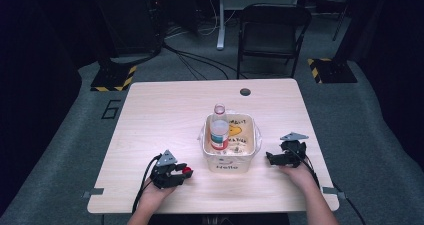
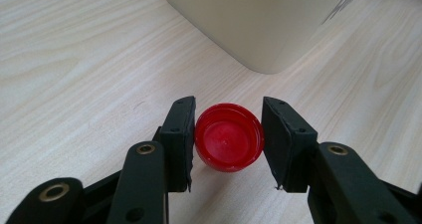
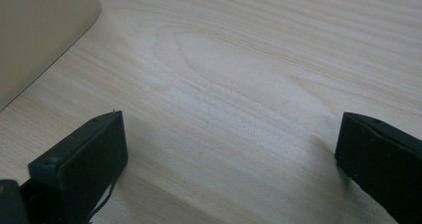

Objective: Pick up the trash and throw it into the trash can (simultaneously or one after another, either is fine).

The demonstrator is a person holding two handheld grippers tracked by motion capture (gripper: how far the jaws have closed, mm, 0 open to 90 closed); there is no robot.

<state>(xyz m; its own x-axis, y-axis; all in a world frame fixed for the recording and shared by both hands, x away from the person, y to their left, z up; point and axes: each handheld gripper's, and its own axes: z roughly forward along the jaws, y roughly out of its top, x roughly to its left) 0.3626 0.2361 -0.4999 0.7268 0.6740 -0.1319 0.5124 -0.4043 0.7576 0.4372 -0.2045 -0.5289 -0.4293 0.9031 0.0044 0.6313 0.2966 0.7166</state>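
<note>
A red bottle cap (image 2: 229,143) lies open side up on the wooden table (image 1: 160,115), and my left gripper (image 2: 228,105) is shut on it, one jaw against each side. In the high view that gripper (image 1: 181,174) rests near the table's front left with the cap (image 1: 187,171) at its tip. A cream bin (image 1: 227,162) marked "Hello" stands mid-table, and a clear uncapped bottle (image 1: 219,130) with a red-and-white label stands upright in it. My right gripper (image 1: 270,158) sits low just right of the bin, its jaws wide open over bare wood (image 3: 231,117).
The bin's rounded corner (image 2: 259,30) stands just beyond the cap, and its side (image 3: 35,35) is close on the right gripper's left. A round cable hole (image 1: 245,91) sits at the table's far edge. A black folding chair (image 1: 272,32) stands behind the table.
</note>
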